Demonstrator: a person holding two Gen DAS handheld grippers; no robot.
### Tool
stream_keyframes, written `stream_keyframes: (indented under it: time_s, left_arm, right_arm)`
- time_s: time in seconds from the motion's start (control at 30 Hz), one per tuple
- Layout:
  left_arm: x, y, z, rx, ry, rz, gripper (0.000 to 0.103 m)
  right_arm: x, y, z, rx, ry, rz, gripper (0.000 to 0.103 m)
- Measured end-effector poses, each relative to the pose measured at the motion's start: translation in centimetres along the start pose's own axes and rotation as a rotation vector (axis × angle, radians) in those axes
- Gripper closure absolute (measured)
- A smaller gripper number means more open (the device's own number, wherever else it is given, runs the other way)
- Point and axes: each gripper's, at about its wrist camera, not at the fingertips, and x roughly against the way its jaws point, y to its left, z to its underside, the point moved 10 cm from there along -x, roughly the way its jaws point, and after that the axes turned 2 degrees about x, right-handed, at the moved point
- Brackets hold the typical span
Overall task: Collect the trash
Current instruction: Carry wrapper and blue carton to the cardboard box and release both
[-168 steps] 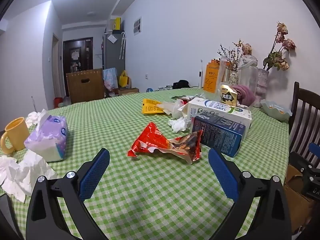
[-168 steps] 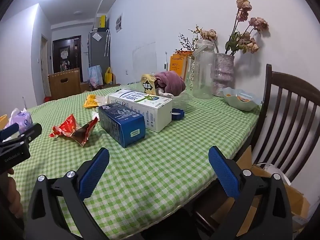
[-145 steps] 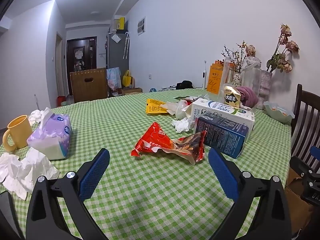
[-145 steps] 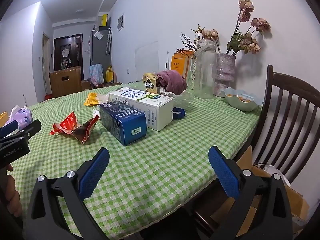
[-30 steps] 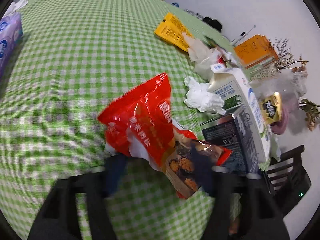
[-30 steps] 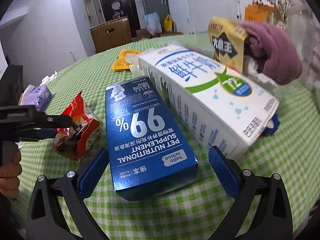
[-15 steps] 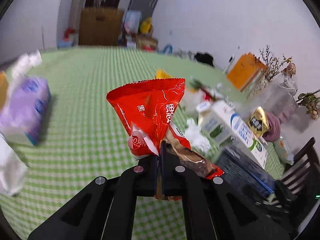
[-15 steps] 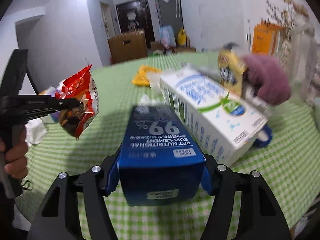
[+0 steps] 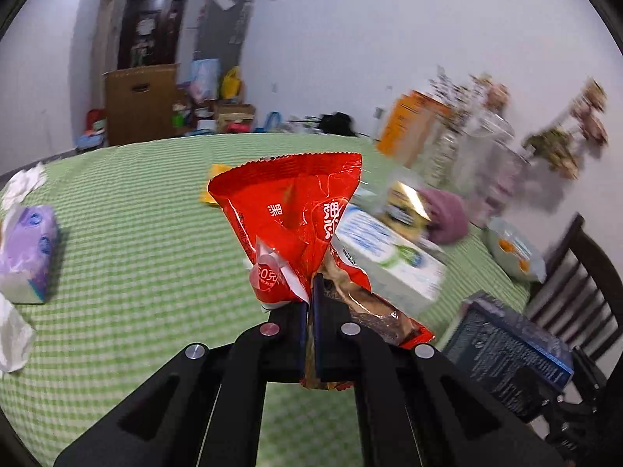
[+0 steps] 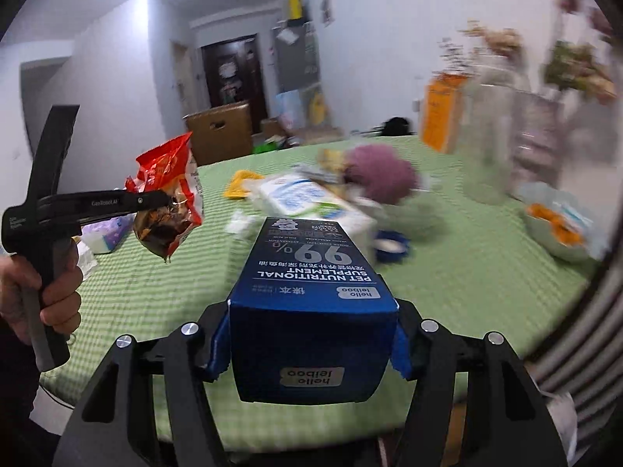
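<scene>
My left gripper (image 9: 310,303) is shut on a crumpled red snack wrapper (image 9: 296,214), held up off the green checked table (image 9: 136,264). In the right wrist view the same wrapper (image 10: 171,198) hangs from the left gripper (image 10: 167,199), held by a hand at the left. My right gripper (image 10: 309,344) is shut on a blue pet supplement box (image 10: 307,292), its pads pressed on both sides, lifted above the table (image 10: 467,272). That blue box (image 9: 510,354) shows at the lower right of the left wrist view.
A white milk carton (image 9: 385,260), a yellow wrapper (image 9: 210,190), white tissues (image 9: 11,334) and a purple tissue pack (image 9: 27,249) lie on the table. A purple cloth (image 10: 379,175), a blue cap (image 10: 391,249), a bowl (image 10: 560,229), vases and a wooden chair (image 9: 576,284) stand to the right.
The left gripper closed on the red wrapper and lifted it off the table. The right gripper closed on the blue box and raised it, drawing back from the milk carton.
</scene>
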Motion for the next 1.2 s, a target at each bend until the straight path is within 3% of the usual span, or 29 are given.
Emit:
stream_keyframes:
  time_s: [0.33, 0.43, 0.63, 0.83, 1.03, 1.07, 1.17, 1.2]
  left_arm:
    - [-2.5, -19.2, 7.5, -0.258, 0.111, 0.271, 0.103]
    - [-3.5, -24.0, 10.1, -0.317, 0.153, 0.329, 0.103]
    - [-5.8, -32.2, 17.2, -0.501, 0.288, 0.416, 0.102]
    - [-10.0, -35.8, 24.5, -0.650, 0.455, 0.416, 0.102]
    - [-13.8, -36.0, 29.7, -0.734, 0.601, 0.367, 0.094]
    - [-13.6, -35.8, 30.4, -0.749, 0.618, 0.366, 0.090]
    - [-13.1, -35.7, 30.2, -0.736, 0.629, 0.399, 0.058]
    - [-12.7, -35.7, 29.8, -0.726, 0.614, 0.410, 0.055]
  right_arm:
    - [11.2, -16.2, 10.9, -0.254, 0.053, 0.297, 0.042]
    - [13.2, -19.2, 14.7, -0.311, 0.106, 0.350, 0.042]
    - [13.4, -21.3, 20.7, -0.363, 0.231, 0.364, 0.042]
    - [11.8, -23.0, 23.6, -0.387, 0.324, 0.351, 0.042]
    - [8.8, -23.5, 25.3, -0.384, 0.423, 0.316, 0.041]
    - [8.4, -23.5, 25.5, -0.382, 0.438, 0.312, 0.041]
    - [7.3, -23.5, 26.1, -0.374, 0.483, 0.292, 0.041]
    - [7.0, -23.6, 26.1, -0.375, 0.492, 0.287, 0.041]
